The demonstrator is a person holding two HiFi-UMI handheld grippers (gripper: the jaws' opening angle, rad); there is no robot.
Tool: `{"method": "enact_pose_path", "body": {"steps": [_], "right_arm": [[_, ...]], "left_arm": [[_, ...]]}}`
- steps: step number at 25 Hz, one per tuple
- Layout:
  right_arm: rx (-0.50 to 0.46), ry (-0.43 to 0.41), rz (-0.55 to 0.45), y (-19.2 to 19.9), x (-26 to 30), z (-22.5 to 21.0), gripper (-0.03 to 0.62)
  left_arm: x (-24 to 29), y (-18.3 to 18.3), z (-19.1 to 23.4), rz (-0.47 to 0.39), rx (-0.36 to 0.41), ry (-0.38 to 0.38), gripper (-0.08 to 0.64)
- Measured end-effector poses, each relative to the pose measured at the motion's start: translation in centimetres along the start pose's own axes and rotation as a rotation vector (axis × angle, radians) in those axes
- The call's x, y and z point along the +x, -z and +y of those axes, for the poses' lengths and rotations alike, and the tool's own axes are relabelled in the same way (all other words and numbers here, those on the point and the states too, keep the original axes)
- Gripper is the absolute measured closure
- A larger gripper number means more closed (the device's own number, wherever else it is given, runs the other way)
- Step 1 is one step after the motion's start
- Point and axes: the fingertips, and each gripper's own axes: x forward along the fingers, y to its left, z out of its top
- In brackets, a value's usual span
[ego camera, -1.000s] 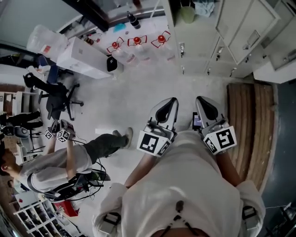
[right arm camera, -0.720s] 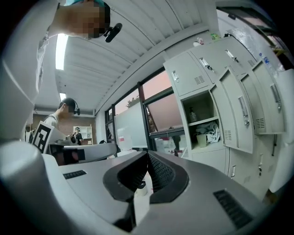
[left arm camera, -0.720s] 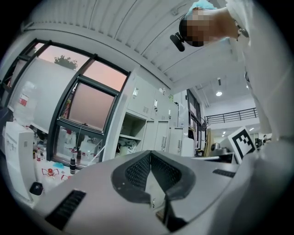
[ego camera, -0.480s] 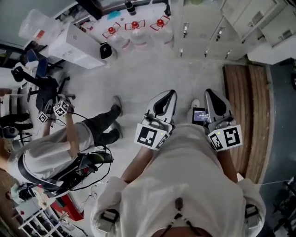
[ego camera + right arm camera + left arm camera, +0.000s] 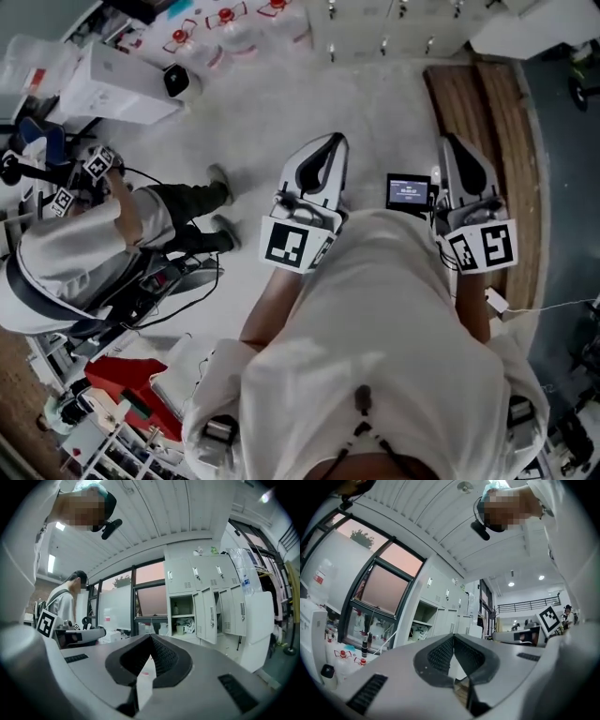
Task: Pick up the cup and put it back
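No cup shows for certain in the head view. In the right gripper view a small pale cup-like thing [image 5: 181, 629] stands on a shelf of an open locker, far ahead of the jaws. My left gripper [image 5: 330, 139] is held level over the pale floor, its jaws meeting at the tip [image 5: 452, 637] with nothing between them. My right gripper [image 5: 448, 141] hangs beside it near a wooden strip, also shut [image 5: 150, 637] and empty. A small lit screen [image 5: 409, 190] sits between the two grippers.
Another person [image 5: 84, 234] stands at the left, holding marker cubes. White lockers [image 5: 211, 606] line the wall ahead, some doors open. A wooden strip [image 5: 487, 103] runs along the floor at right. Red-capped water bottles [image 5: 225, 17] and a white box [image 5: 112, 75] stand at upper left.
The floor scene has slid up and left in the head view; the lockers have left the top edge and the other person is nearer. Both grippers stay side by side, shut.
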Motion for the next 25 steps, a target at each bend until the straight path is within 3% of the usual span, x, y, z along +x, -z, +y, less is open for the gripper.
{"method": "enact_pose_path", "body": {"steps": [6,16,21,25], "right_arm": [[0.034,-0.087,0.001,1.6,-3.2,0.6,0.568],[0.115,-0.24,0.014,4.0,-13.8,-1.7,0.568],[0.108,-0.291,0.03,5.1,-18.5,-2.7,0.568],[0.087,-0.32,0.041,5.4,-21.2,-2.4,0.568]], "left_arm": [[-1.2,1.6,-4.0,0.034,0.017,-0.07,0.551],[-0.6,5.7,-19.4,0.075,0.02,-0.063,0.551],[-2.0,7.5,-25.1,0.081,0.001,-0.097,0.551],[-3.5,8.1,-27.3,0.098,-0.005,-0.133,0.551]]}}
